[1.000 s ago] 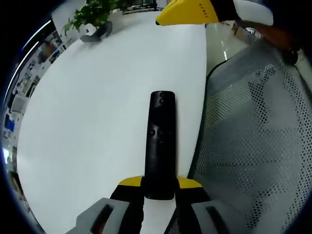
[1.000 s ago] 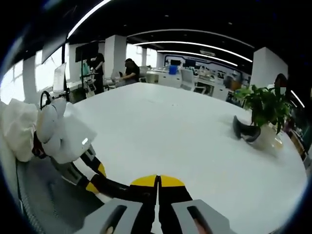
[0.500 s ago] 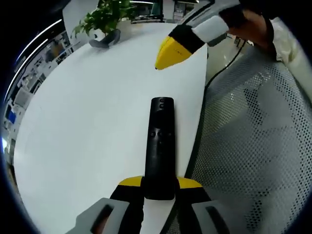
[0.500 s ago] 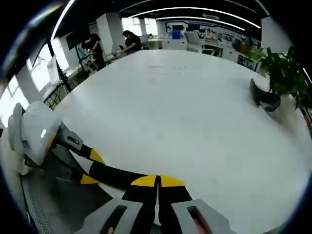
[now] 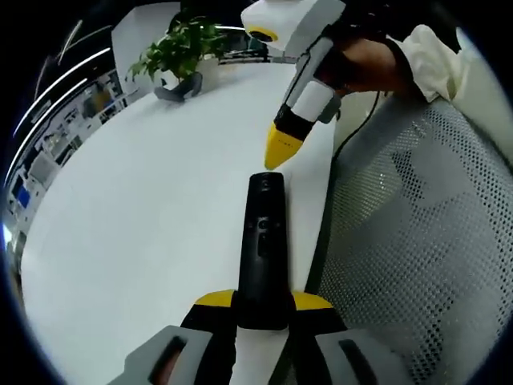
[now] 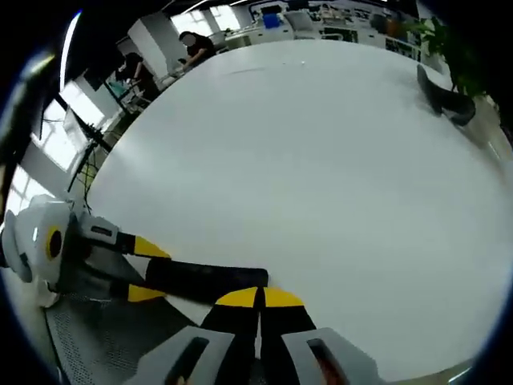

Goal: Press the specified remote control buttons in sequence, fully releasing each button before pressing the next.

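Observation:
A black remote control (image 5: 263, 241) sticks out over the white table (image 5: 144, 224), its near end clamped between the yellow-tipped jaws of my left gripper (image 5: 263, 300). My right gripper (image 5: 280, 151), jaws shut into one yellow point, reaches in from the upper right in a person's hand (image 5: 370, 64). Its tip hovers just beyond the remote's far end, near the top button. In the right gripper view the shut right gripper (image 6: 259, 292) points down at the remote (image 6: 204, 280), which lies across the view. The left gripper (image 6: 144, 270) holds it from the left.
A grey mesh chair (image 5: 417, 249) fills the right side beside the table's edge. A potted plant (image 5: 183, 50) in a dark holder stands at the table's far end, with the plant's holder (image 6: 446, 95) at upper right. People (image 6: 192, 46) stand at desks far behind.
My right gripper has swung down and closer, from high over the far table to just above the remote's far end. The left gripper and remote have stayed put.

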Demonstrator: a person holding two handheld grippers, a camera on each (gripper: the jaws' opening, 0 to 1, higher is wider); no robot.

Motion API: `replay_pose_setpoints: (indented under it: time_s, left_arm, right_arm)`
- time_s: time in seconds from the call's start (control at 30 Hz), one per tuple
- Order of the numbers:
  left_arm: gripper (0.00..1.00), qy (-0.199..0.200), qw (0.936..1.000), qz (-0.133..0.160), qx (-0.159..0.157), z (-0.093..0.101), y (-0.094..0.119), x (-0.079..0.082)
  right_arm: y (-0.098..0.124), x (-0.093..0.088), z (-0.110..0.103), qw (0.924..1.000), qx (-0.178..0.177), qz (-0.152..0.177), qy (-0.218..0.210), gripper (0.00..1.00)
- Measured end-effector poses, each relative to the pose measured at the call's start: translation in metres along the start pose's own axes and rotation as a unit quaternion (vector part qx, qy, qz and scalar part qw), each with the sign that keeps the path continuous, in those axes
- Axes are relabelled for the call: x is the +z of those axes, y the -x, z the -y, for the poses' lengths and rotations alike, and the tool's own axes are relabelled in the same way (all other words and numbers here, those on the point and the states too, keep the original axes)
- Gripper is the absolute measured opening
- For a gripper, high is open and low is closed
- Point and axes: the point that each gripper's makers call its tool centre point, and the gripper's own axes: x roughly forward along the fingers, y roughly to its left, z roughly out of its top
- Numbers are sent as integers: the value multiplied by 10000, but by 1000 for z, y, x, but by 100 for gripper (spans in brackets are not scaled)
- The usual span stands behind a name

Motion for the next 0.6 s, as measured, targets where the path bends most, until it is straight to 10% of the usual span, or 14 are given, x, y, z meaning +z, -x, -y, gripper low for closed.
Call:
replay_pose_setpoints:
  time_s: [0.6]
  left_arm:
    - [24,123,9988,469,-3,-2,-1,5]
  right_arm:
    - [-3,3,-8,9995,105,38,295,0]
